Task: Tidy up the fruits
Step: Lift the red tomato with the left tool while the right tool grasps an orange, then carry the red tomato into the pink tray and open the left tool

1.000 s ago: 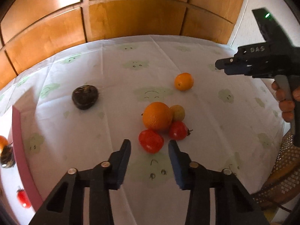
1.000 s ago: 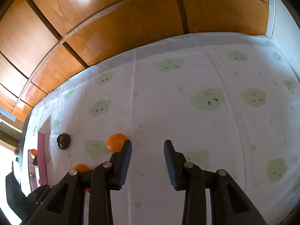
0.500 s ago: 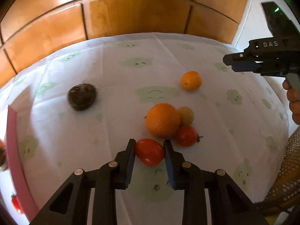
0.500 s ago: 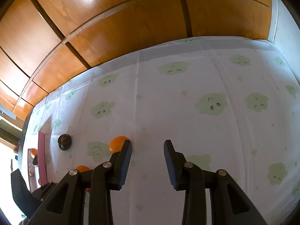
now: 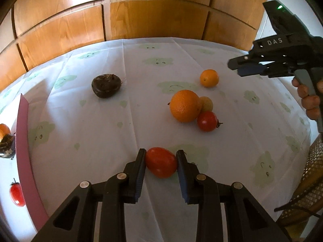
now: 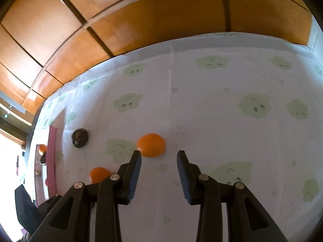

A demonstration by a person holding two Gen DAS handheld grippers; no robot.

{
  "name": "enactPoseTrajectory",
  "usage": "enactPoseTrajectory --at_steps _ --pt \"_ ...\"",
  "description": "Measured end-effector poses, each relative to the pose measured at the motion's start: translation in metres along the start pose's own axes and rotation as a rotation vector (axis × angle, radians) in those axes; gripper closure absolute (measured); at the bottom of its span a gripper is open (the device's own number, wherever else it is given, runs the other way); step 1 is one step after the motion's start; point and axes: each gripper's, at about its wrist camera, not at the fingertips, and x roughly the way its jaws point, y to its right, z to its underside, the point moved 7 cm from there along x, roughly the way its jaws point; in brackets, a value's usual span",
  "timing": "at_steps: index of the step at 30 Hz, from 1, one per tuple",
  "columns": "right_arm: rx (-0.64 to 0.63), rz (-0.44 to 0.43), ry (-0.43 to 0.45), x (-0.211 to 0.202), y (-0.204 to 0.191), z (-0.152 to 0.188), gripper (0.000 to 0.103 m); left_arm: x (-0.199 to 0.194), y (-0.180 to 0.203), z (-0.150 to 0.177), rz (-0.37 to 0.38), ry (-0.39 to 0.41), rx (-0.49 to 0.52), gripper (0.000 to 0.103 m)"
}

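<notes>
A white cloth (image 5: pixel 113 133) printed with pale green smiling clouds covers the worktop, with fold creases running across it. Behind the worktop stands a wall of glossy orange-brown wooden panels (image 5: pixel 153 16) divided by dark grooves, catching a bright glare near the top. At the right edge of the left wrist view sits what looks like a woven wicker chair (image 5: pixel 310 183), only partly seen. A strip of white wall (image 5: pixel 264 30) shows beside the panels.

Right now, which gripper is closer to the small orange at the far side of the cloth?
Right. The right gripper hovers just short of the small orange, jaws opening; the left gripper is farther back, shut on a tomato.
</notes>
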Motion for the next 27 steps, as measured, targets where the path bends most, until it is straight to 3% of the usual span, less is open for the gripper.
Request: enactPoseTrajectory --at_steps 3,16,17,18,19,27 --pt "-0.022 0.022 -0.01 0.011 -0.008 -0.005 0.045 -0.001 -0.001 0.0 0.008 0.003 -0.011 0.073" --pt "-0.184 0.203 -0.109 0.064 -0.024 -0.01 0.044 -0.002 -0.001 0.001 0.018 0.016 -0.025 0.072" --pt "-0.2 0.211 -0.12 0.067 -0.024 -0.008 0.045 -0.002 -0.001 0.001 0.018 0.017 -0.026 0.072" --pt "-0.218 0.231 -0.13 0.069 -0.023 -0.005 0.056 -0.003 -0.001 0.001 0.019 0.017 -0.026 0.072" --pt "-0.235 0.24 -0.129 0.069 -0.024 -0.003 0.061 -0.003 -0.001 0.001 0.02 0.018 -0.026 0.072" --pt "-0.227 0.209 -0.118 0.054 -0.013 0.008 0.062 -0.004 -0.001 0.002 0.018 0.023 -0.027 0.072"
